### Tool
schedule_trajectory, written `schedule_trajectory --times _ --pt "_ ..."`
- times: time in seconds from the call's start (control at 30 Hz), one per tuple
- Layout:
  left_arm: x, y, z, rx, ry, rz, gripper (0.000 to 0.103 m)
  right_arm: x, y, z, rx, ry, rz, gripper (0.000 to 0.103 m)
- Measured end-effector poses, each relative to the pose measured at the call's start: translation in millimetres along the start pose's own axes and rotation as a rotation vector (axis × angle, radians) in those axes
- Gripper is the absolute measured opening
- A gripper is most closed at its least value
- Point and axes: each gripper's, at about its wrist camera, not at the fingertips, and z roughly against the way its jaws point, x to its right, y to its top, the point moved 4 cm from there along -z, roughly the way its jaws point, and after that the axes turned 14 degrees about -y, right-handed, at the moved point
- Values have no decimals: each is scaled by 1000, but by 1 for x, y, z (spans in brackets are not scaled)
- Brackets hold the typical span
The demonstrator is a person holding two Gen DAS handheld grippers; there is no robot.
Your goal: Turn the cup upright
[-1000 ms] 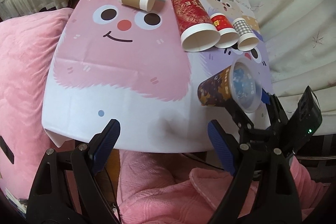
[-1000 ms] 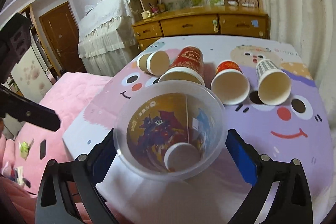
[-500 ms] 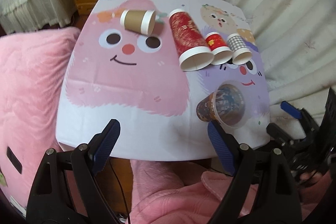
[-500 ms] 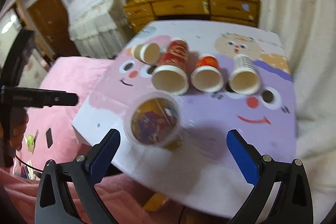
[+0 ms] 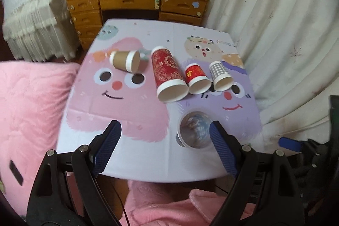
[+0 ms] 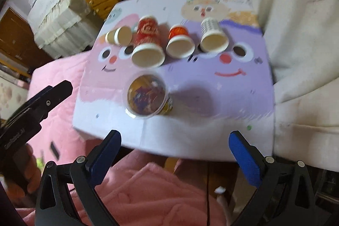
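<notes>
Clear cup [image 5: 196, 130] stood upright, bench [image 5: 135, 154] 5 o'clock; both hand-held grippers [image 5: 165, 149] [image 6: 175, 154] gaped, empty. Risk: near edge, nudge would topple it.

The clear plastic cup [image 5: 196, 130] near the table's front edge shows a dark blue, orange and yellow cartoon print, and the table cover [image 5: 131, 111] is white with a pink smiling face toward the left edge and a purple one toward the right. Across the middle lie a plain brown cup [image 5: 125, 60] with a white rim, a tall red cup [image 5: 168, 75] with gold pattern, a small red cup [image 5: 196, 75] with a yellow motif, and a black-and-white checked cup [image 5: 220, 75]. Both grippers are black with blue pads [image 6: 243, 156], and the bedding [image 5: 27, 103] beside the left edge is pink.
</notes>
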Motion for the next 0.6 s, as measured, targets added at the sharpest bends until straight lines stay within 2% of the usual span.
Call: schedule_trajectory --times 0.1,0.27,0.6 --pt "8 -5 3 18 3 0 84 -6 -6 13 75 -21 12 103" --pt "8 -13 0 -20 44 7 84 -6 -6 42 206 -27 -11 103" --pt "2 -20 8 -6 71 12 84 2 -3 52 234 -25 -64 103"
